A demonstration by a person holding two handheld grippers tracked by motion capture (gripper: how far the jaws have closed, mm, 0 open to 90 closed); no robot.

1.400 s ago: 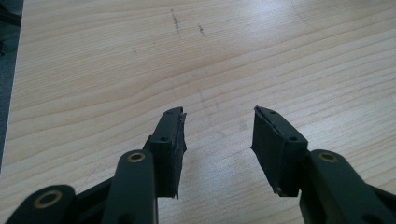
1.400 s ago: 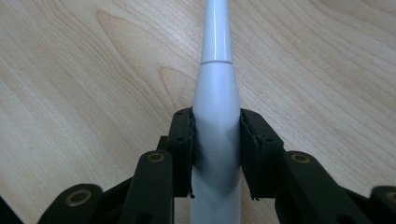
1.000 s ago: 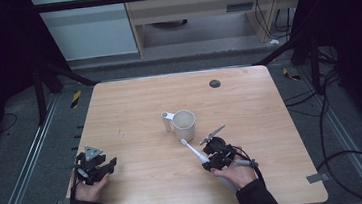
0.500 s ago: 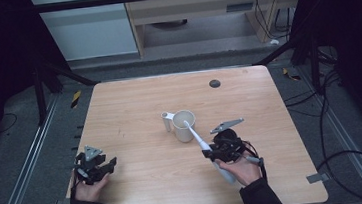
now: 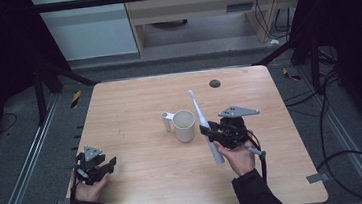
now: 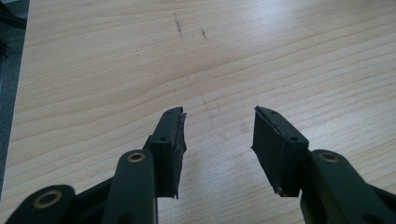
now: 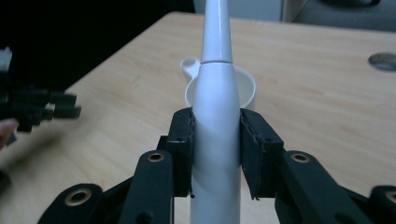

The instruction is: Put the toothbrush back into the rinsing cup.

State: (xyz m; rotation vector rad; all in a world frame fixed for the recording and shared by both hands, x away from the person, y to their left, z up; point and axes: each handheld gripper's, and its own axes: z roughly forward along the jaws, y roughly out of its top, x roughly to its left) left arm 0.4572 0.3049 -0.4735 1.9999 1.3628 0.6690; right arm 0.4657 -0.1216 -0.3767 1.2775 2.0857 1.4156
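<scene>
Nearest us, our left gripper [image 5: 94, 166] rests by the table's [image 5: 142, 186] front-left edge, fingers spread on nothing. Our right gripper [image 7: 215, 154] pinches the white electric toothbrush [image 5: 204, 125] mid-body, tilted above the table beside the mug [image 5: 185, 125]. It may slip or knock the mug over if swung low. Beyond lies open table

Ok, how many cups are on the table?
1. The cup stands near the table's middle, just left of the toothbrush in the right claw. None seems hidden.
</scene>
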